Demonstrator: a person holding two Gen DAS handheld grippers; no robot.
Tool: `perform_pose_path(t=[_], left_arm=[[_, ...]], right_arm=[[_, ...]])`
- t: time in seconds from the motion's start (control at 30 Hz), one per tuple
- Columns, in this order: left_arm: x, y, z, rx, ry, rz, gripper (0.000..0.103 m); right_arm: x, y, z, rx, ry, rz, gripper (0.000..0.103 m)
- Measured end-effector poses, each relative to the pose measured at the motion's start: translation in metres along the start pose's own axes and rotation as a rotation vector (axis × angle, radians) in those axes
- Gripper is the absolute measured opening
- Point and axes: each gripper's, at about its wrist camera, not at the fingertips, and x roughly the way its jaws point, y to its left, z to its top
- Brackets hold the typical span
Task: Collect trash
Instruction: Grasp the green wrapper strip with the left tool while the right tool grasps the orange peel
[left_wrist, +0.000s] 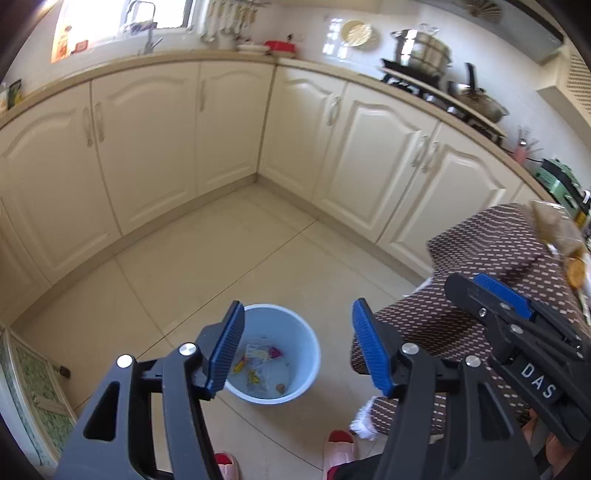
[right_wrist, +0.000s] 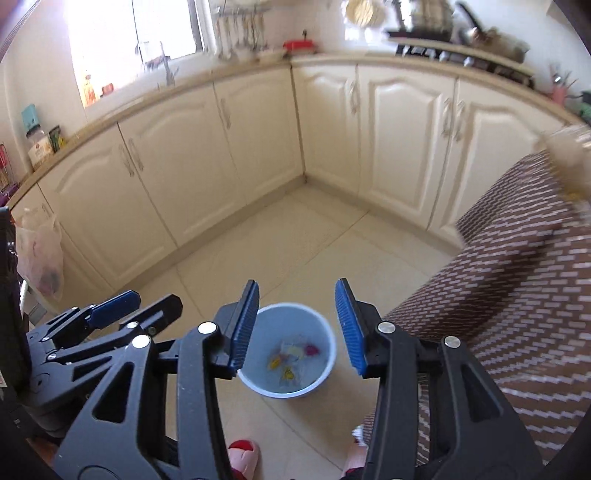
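Sitting on the tile floor (left_wrist: 221, 258) is the pale blue bin (left_wrist: 275, 354), round, smooth plastic, already holding trash (left_wrist: 258, 360): crumpled wrappers, yellow and magenta bits, probably a clear film piece too, though blur is making that hard to call. Both grippers are hanging above it with jaws spread wide and nothing between the pads. Left gripper (left_wrist: 299, 345) is framing the bin between its ribbed blue fingers (left_wrist: 369, 347); right gripper (right_wrist: 297, 325) is doing the same from the other side, bin (right_wrist: 291, 350) centred in its gap. Reads as a drop pose: both are aimed down at the opening so anything let go lands inside. Each camera is also catching the other gripper at its edge, so the two are working close together. Just beside the bin on the right is a table draped in brown cloth (left_wrist: 491, 251) with a white dash pattern, soft folds hanging near the rim. Cream panelled cabinets (left_wrist: 147, 140) are wrapping the corner behind; pink slippers (left_wrist: 340, 448) are showing at the bottom.
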Motion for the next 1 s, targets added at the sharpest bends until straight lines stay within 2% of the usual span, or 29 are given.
perform_pose_path(t=[0.13,0.3,0.53,0.67,0.77,0.83,1.0], left_arm=[[-0.034,-0.046,0.000,0.062,-0.040,-0.073,0.062],[-0.062,-0.113,-0.003,0.163,-0.057,-0.175,0.062],[-0.074,-0.220,-0.007,0.314,-0.023,-0.344,0.062],[-0.068,-0.278,-0.018,0.395,0.012,-0.409,0.062],[-0.053,-0.322,-0.023,0.453,0.048,-0.435,0.062],[-0.044,-0.344,-0.027,0.487,0.066,-0.424,0.062],[-0.009,-0.384,-0.035,0.552,0.143,-0.343,0.061]], right_arm=[[-0.059,-0.018,-0.002,-0.004,-0.086,-0.052,0.044],[-0.127,-0.061,-0.012,0.036,-0.167,-0.138,0.046],[-0.201,-0.155,-0.033,0.184,-0.225,-0.322,0.049],[-0.231,-0.211,-0.048,0.281,-0.240,-0.417,0.050],[-0.239,-0.239,-0.054,0.328,-0.237,-0.434,0.052],[-0.245,-0.254,-0.060,0.353,-0.227,-0.435,0.053],[-0.243,-0.275,-0.063,0.382,-0.192,-0.423,0.055]])
